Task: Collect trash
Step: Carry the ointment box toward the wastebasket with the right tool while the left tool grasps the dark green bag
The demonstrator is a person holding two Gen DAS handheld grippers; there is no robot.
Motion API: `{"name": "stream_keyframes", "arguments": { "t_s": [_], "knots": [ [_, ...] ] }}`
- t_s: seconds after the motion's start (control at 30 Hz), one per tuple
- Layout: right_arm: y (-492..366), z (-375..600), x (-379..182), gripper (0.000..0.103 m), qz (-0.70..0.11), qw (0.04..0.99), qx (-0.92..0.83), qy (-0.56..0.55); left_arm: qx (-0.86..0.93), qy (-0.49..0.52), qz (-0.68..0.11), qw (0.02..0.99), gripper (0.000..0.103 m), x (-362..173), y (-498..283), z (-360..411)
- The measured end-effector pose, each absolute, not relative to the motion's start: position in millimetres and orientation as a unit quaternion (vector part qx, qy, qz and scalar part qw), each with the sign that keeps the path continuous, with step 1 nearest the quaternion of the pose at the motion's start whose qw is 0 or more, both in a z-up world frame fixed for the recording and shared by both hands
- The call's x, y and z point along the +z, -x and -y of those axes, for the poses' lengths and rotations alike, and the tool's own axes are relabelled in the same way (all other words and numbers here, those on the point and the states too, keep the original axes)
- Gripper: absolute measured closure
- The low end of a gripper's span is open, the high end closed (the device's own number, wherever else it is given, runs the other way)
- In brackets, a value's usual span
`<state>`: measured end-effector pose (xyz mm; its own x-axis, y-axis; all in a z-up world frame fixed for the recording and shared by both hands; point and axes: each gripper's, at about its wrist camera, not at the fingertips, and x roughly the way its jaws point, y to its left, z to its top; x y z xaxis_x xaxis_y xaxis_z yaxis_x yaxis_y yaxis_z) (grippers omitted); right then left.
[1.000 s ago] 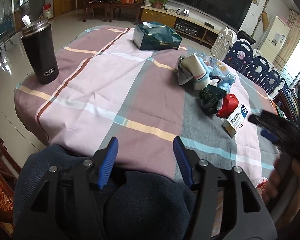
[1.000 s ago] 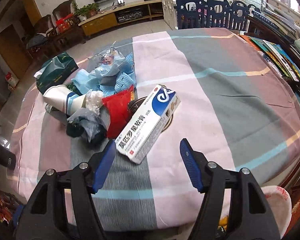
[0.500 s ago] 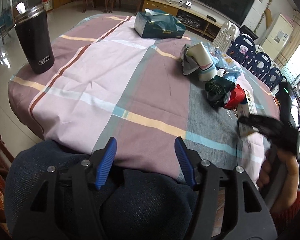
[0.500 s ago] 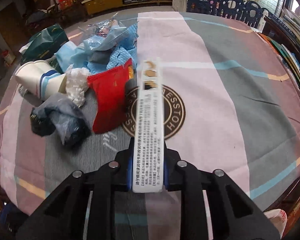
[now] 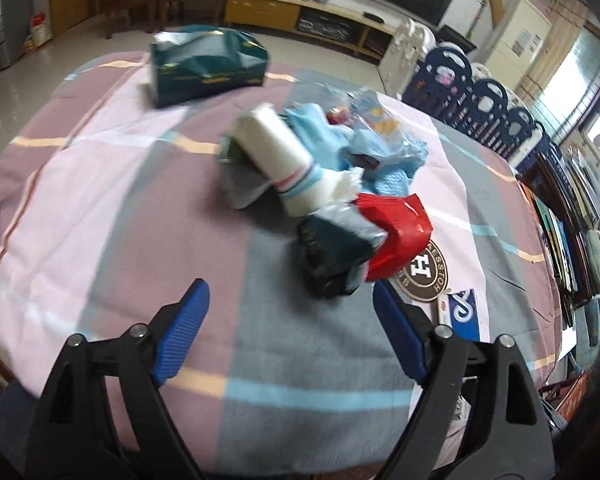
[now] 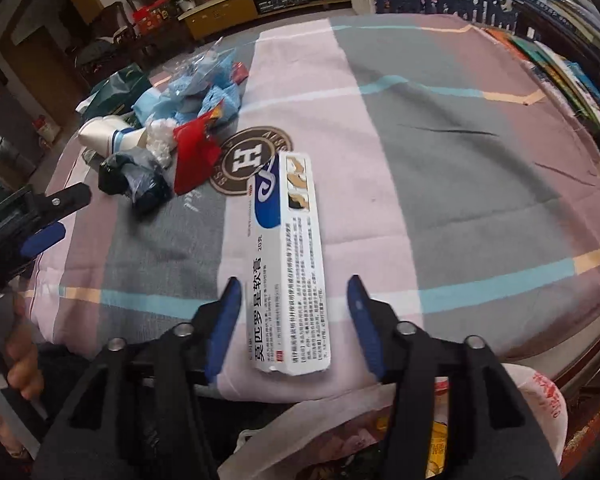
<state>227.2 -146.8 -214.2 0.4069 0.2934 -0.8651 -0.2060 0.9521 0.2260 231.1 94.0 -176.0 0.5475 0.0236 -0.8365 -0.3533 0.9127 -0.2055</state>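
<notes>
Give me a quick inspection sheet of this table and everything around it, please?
Surface: round table under a plaid cloth.
Job's things: ointment box near the table edge; red wrapper, dark bag, paper cup and blue plastic heaped together.
Clutter: green tissue box; white plastic bag below the edge.
Grippers: left gripper open, empty; right gripper has just opened, box between its pads, ungripped.
Cables: nothing seen.
Surroundings: TV cabinet, chairs.

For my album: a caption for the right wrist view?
Open right tool around a white ointment box, trash pile beyond.
</notes>
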Motion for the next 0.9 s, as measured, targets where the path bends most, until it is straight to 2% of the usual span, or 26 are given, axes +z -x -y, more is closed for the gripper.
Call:
{"name": "stream_keyframes", "arguments": {
  "t_s": [0.2,0.27,0.3,0.53,0.6,0.67,0.9],
  "knots": [
    [-228.6,148.6,-215.4,0.036,-0.514,0.847,0.133,-0.002,0.098,0.134,-0.480,0.861,0.018,-201.4,-278.6,-72.6],
    [-226.9,143.0,-220.5,0.036,-0.516,0.846,0.132,0.011,0.103,0.122,-0.484,0.860,0.036,-208.3,-283.6,-72.6],
    [-226.8,138.6,-223.2,0.036,-0.517,0.845,0.134,0.017,0.098,0.122,-0.491,0.857,0.054,-212.0,-284.7,-73.2],
    [-235.2,112.8,-237.4,0.036,-0.524,0.842,0.122,0.037,0.076,0.193,-0.470,0.858,0.059,-212.5,-247.6,-92.1],
    [-236.9,110.3,-240.6,0.054,-0.529,0.840,0.116,0.035,0.077,0.216,-0.461,0.857,0.059,-207.3,-232.2,-97.0],
    [-234.5,107.8,-239.4,0.064,-0.525,0.842,0.114,0.042,0.078,0.230,-0.449,0.860,0.059,-197.9,-216.0,-102.5],
    [-209.9,117.6,-206.8,0.064,-0.495,0.859,0.127,0.025,0.107,0.194,-0.421,0.879,0.059,-153.8,-176.9,-96.5]
  ]
}}
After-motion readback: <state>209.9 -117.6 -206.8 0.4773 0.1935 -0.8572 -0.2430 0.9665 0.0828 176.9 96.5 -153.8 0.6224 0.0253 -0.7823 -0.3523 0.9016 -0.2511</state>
